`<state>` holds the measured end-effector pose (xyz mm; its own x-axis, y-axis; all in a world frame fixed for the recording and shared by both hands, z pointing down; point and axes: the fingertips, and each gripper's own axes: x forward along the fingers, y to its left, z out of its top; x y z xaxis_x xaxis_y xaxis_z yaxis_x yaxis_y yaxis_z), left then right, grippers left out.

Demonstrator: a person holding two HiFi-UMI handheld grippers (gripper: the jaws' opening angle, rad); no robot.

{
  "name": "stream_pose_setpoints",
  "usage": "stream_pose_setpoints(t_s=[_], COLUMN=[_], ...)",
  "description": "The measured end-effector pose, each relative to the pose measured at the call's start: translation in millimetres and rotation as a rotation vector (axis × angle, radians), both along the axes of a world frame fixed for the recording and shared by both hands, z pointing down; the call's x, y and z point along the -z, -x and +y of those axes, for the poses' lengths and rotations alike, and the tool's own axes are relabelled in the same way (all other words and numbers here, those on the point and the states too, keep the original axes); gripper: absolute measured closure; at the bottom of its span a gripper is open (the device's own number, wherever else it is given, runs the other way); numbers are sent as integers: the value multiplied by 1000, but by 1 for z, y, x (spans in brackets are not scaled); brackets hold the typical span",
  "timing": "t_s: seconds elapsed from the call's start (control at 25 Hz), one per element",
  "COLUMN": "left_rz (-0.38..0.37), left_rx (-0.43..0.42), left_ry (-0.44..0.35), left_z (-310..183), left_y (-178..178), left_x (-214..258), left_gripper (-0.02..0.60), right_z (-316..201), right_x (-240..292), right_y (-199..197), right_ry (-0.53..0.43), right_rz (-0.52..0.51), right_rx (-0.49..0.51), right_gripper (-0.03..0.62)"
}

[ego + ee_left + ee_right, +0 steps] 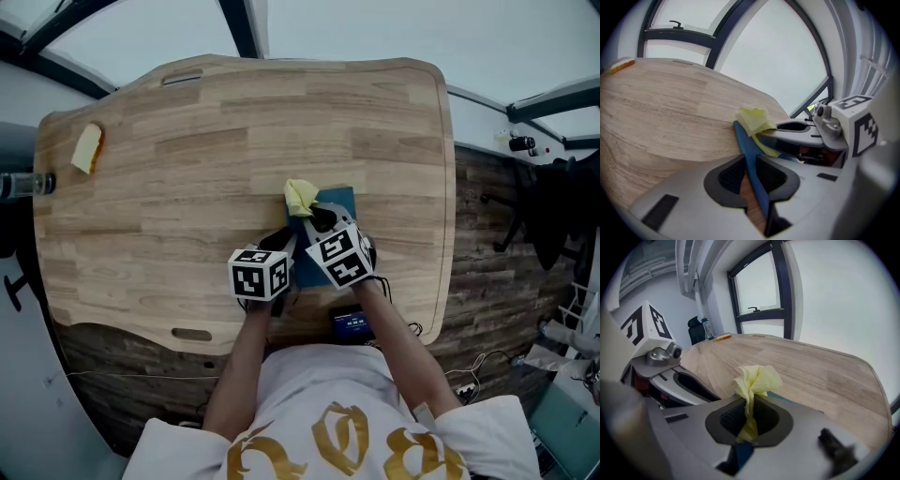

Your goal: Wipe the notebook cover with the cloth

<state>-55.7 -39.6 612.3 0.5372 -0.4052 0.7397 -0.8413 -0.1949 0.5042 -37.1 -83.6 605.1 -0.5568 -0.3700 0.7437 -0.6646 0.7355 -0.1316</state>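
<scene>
A blue notebook (330,211) lies flat on the wooden table (206,169), near its front edge. My left gripper (289,246) is shut on the notebook's left edge (751,154), which runs between its black pads. My right gripper (321,217) is shut on a bunched yellow cloth (300,196), and the cloth (754,380) sticks out past the jaws over the notebook's far left part. In the left gripper view the cloth (754,121) sits against the notebook's far end, right beside the right gripper's jaws. Both grippers hide most of the cover in the head view.
A yellow sponge-like piece (87,148) lies at the table's far left, with a dark bottle (23,184) at the left edge. A small blue device (352,324) sits at the front edge by my body. Dark chairs (553,216) stand off to the right.
</scene>
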Motion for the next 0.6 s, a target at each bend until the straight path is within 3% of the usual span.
stream_pose_setpoints(t_s=[0.6], left_rz=[16], left_rx=[8], left_ry=[-4], left_z=[1], left_y=[2], left_x=[0], left_gripper=[508], right_z=[13], right_x=[-1], right_y=[5], right_ry=[35], right_rz=[-20], right_rx=[34], right_gripper=[557])
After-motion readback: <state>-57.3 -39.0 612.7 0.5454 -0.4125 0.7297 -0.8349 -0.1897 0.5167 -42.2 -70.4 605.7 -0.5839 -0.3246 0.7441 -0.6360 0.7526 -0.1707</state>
